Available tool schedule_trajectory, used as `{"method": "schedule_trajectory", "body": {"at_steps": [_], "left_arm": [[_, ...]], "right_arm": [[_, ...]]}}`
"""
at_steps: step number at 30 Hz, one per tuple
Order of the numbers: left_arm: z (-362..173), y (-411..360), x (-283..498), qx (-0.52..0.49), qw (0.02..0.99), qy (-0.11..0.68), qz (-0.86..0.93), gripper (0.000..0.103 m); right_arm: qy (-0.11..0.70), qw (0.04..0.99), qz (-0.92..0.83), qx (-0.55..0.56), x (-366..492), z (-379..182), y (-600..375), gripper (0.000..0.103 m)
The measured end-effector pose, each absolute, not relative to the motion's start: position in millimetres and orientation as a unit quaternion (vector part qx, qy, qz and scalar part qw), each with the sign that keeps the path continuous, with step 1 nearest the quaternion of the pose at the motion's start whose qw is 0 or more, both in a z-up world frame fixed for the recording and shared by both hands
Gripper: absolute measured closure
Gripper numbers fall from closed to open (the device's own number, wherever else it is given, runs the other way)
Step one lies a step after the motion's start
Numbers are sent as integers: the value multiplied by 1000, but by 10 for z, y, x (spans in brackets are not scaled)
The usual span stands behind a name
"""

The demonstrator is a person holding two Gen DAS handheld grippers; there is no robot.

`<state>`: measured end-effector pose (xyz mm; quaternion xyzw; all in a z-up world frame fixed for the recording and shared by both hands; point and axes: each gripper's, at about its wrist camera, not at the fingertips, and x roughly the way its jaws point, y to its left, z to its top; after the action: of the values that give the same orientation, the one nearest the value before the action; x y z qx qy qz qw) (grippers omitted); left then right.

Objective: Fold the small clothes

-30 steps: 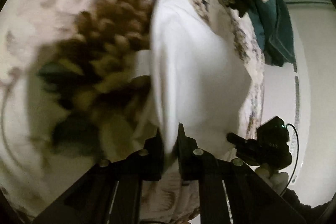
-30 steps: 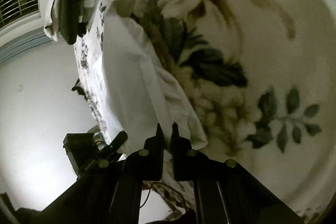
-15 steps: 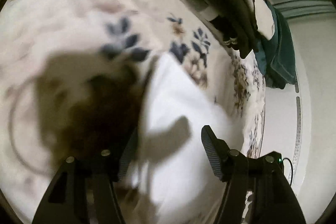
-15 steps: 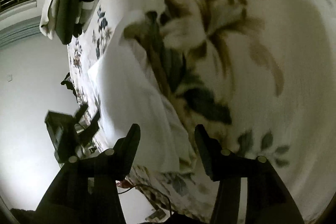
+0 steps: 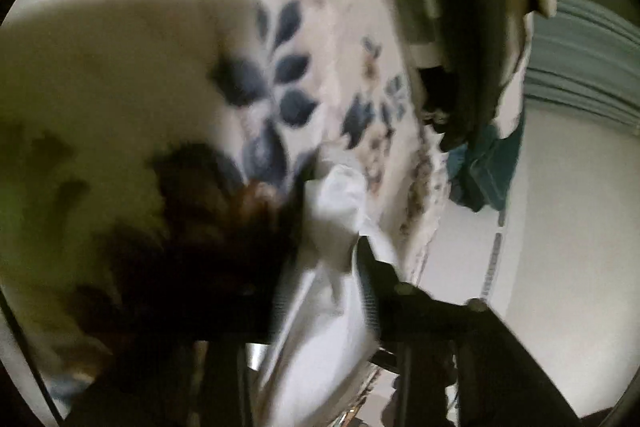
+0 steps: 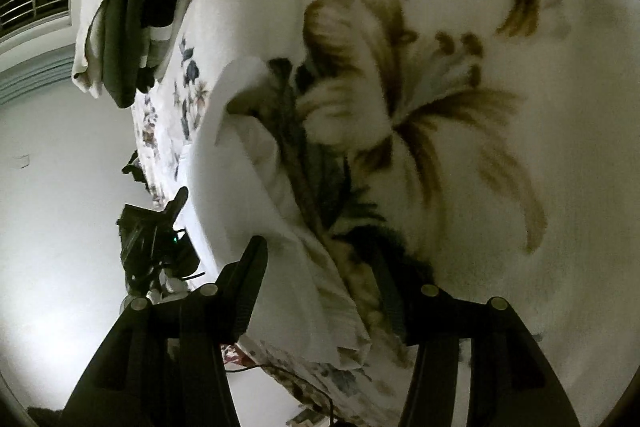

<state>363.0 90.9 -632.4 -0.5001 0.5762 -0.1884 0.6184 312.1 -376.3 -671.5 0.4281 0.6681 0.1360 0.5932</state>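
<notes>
A small white garment (image 6: 240, 195) lies folded on a floral bedspread (image 6: 500, 147), near the bed's edge. In the right wrist view my right gripper (image 6: 320, 267) is open, its jaws wide apart over the garment's near end, holding nothing. In the left wrist view, which is blurred, the same white garment (image 5: 336, 287) runs between the jaws of my left gripper (image 5: 320, 267), which is open and low over the cloth. The left gripper (image 6: 156, 235) also shows in the right wrist view, beside the garment's far edge.
A pile of dark and cream clothes (image 6: 136, 7) lies at the far end of the bed; it also shows in the left wrist view (image 5: 460, 27), with a teal cloth (image 5: 488, 171) hanging below it. Pale floor (image 6: 60, 227) lies beyond the bed's edge.
Both grippers were shut on the white garment a second ago. Both have opened and let it go, and it now lies on the bedspread. The left gripper has dropped closer to the cloth.
</notes>
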Motion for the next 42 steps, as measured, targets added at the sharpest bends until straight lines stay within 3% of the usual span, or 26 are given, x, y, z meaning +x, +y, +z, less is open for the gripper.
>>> {"method": "schedule_trajectory", "body": {"at_steps": [1,2,4,11,14,16,17,20,23,25,26,34,36,37,38,39,42], "left_arm": [[-6273,908,3626,-493,625,575,-188,33],[-6226,885,3612,-479,634,578,-185,29],[-6185,765,3594,-458,643,582,-196,29],[-6177,346,3848,-398,681,579,-206,29],[-6186,244,3996,-424,678,550,-242,33],[-6222,174,4066,-433,662,555,-257,63],[-6235,159,4100,-437,657,556,-260,69],[-6303,405,4121,-444,662,562,-222,70],[-6341,723,4078,-461,660,565,-183,64],[-6285,834,4003,-467,660,559,-185,42],[-6242,853,3935,-463,661,558,-193,37],[-6356,130,3524,-394,621,622,-269,36],[-6267,44,3496,-376,644,611,-264,38],[-6221,26,3491,-368,656,604,-264,51],[-6163,2,3495,-359,670,596,-260,65],[-6129,15,3499,-358,674,594,-254,84],[-6007,89,3548,-377,674,586,-245,85]], "right_arm": [[665,593,143,432,3125,-6717,-3761,45],[660,590,157,438,3130,-6724,-3758,38],[652,583,179,450,3139,-6755,-3738,31],[663,560,228,441,3250,-6995,-3501,31],[665,562,232,433,3285,-6989,-3450,31],[666,562,233,432,3282,-6984,-3445,31],[666,562,233,432,3276,-6979,-3452,31],[665,561,232,434,3279,-6957,-3441,31],[666,559,234,436,3278,-6952,-3463,31],[665,558,238,436,3274,-6948,-3473,31],[664,557,240,437,3272,-6949,-3478,31],[658,536,272,454,3235,-7057,-3369,31],[654,537,275,456,3238,-7064,-3318,42],[653,543,273,452,3241,-7053,-3284,69],[652,544,273,452,3241,-7045,-3255,81],[648,549,270,453,3234,-7019,-3236,82],[641,572,265,439,3240,-6833,-3198,89]]}}
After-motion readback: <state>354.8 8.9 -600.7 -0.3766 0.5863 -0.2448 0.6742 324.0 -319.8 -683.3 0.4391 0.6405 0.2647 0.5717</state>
